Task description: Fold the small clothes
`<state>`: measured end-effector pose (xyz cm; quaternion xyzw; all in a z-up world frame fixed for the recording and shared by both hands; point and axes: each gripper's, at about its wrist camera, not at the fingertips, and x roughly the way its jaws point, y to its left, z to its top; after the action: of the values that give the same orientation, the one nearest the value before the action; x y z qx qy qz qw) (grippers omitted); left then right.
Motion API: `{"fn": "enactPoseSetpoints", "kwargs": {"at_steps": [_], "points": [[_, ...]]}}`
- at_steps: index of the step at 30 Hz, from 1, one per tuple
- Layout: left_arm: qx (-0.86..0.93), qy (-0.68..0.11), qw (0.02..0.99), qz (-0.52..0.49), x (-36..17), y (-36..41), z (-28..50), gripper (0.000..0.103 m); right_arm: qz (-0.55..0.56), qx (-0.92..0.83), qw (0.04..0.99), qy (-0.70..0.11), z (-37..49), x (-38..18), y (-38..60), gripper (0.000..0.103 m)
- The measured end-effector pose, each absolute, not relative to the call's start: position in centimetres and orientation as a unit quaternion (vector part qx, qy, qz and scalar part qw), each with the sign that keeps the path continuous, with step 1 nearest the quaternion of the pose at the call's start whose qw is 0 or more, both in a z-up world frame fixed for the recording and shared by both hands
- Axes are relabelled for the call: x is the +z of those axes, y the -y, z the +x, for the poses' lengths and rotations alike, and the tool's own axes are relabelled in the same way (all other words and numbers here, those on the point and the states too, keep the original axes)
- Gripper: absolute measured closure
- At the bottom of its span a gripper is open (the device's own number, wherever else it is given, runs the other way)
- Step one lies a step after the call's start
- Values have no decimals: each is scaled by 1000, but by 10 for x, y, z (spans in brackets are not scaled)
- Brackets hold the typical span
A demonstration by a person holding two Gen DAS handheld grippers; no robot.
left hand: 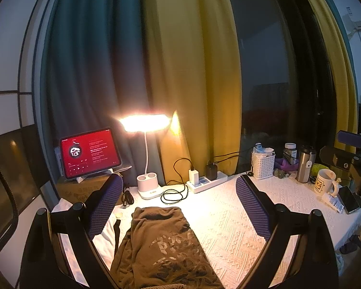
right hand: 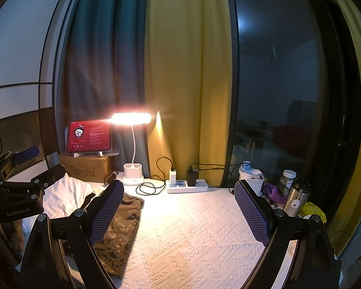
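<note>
the brown top [left hand: 161,245] lies flat-ish on the white table cover [left hand: 240,221], long way toward the lamp [left hand: 148,185], its near end running out of view at the bottom. seems half folded already, tho i can't tell for sure.

what could go wrong: the charger cable [left hand: 174,193] is coiled just beyond the far hem, so a sweep w/ the cloth might snag it & tug the power strip [left hand: 208,180]. the cover is knobbly & could bunch up w/ a low pinch. the mug [left hand: 323,183] & steel flask [left hand: 305,163] sit on the right, well apart from the top, less of a worry.

left gripper [left hand: 179,210] hangs over the top, wide open, pads [left hand: 106,207] clear of the fabric, nothing held. right gripper [right hand: 177,214] is also wide open, empty, over bare cover w/ the top beside its left pad. a white cloth [right hand: 62,197] waits at the far left.
</note>
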<state>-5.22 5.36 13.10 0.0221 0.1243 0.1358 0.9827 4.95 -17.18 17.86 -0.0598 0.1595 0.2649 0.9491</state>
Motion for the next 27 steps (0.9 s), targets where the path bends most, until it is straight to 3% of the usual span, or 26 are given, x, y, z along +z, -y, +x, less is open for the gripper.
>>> {"fn": "enactPoseSetpoints", "kwargs": {"at_steps": [27], "points": [[134,-126,983,21,128,-56,-52,8,-63,269,947,-165,54,175,170,9]]}}
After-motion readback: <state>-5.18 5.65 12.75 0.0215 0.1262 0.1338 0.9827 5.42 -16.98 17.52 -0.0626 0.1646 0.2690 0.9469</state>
